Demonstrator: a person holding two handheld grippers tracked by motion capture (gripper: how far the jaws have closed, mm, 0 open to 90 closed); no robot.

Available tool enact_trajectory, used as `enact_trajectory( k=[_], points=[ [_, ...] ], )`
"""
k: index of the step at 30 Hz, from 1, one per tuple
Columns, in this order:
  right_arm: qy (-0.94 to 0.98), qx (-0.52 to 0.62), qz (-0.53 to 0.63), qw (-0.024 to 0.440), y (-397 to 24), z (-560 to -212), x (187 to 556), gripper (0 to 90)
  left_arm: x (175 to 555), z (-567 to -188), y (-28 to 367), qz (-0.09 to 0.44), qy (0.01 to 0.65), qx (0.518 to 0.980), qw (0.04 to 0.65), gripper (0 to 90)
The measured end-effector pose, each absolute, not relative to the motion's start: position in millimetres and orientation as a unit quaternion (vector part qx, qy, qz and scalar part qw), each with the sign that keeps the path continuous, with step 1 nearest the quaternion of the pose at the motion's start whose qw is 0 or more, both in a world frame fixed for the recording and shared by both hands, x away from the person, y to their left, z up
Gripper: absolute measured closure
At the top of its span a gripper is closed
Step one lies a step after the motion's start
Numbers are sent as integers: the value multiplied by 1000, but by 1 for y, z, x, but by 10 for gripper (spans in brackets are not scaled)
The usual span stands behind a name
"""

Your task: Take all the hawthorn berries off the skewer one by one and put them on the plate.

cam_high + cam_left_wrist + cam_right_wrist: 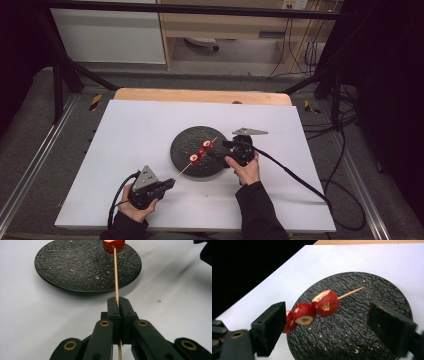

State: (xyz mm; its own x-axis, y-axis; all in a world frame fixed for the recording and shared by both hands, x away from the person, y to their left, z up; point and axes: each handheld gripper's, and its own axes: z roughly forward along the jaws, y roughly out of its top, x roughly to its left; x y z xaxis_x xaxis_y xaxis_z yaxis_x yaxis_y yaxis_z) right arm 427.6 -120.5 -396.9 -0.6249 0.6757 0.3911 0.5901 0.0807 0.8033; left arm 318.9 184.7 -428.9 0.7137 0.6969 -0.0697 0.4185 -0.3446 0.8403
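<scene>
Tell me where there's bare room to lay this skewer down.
The white mat is bare left of the black plate and behind it. The plate itself holds only crumbs. It is crowded at the plate's right edge, by the right gripper and skewer.

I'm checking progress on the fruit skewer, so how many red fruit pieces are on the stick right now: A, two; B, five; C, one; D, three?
D: the right gripper view shows three red fruit pieces threaded side by side on the wooden skewer, above the black plate.
</scene>
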Motion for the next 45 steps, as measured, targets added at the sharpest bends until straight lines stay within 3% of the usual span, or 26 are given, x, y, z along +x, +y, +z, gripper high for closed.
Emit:
enact_trajectory(
  k=[21, 39, 45],
  points=[
    [704, 461, 540, 5, -117, -408, 445, 492, 315, -429, 178, 155, 334, 807, 462, 881],
    [675, 466, 571, -25, -123, -395, 447, 592, 313, -425, 179, 165, 328, 799, 476, 880],
    [666, 474, 576, -12, -126, -391, 449, 602, 312, -425, 181, 168, 329, 797, 478, 880]
  ],
)
